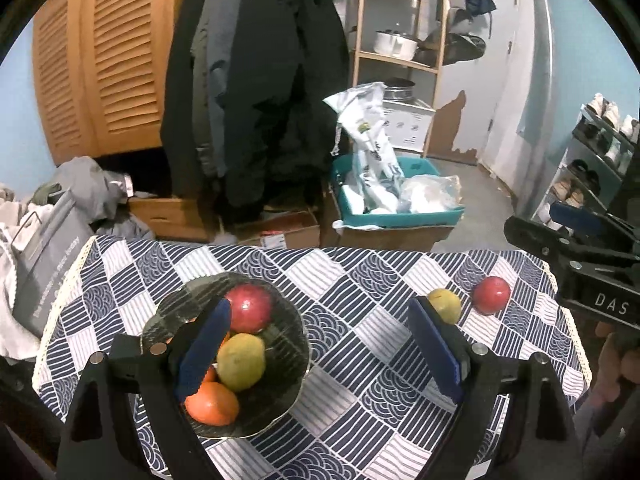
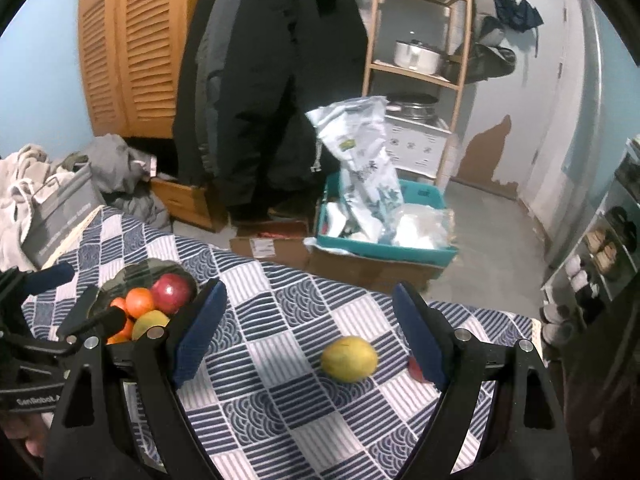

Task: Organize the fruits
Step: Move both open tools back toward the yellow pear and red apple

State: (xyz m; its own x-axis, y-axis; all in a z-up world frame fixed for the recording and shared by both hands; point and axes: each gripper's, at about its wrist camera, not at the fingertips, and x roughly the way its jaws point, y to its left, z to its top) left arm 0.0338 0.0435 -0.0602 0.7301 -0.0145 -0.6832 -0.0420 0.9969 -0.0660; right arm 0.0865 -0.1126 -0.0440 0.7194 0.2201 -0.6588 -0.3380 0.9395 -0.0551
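A lived-in home is showing: coats (image 1: pixel 256 80) hanging by a louvred wardrobe (image 1: pixel 100 60), shoe rack (image 1: pixel 592 168), pot (image 2: pixel 416 56) sitting on shelves.

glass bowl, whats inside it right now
The glass bowl holds a red apple, a yellow-green fruit and oranges. The left gripper's finger covers part of the pile, so the orange count is unclear.

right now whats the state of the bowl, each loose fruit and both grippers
bowl: upright on the table, holding fruit
red apple in bowl: resting inside
yellow fruit in bowl: resting inside
oranges in bowl: resting inside
loose yellow fruit: on the cloth, outside the bowl
loose red apple: on the cloth, outside the bowl
left gripper: open, empty
right gripper: open, empty
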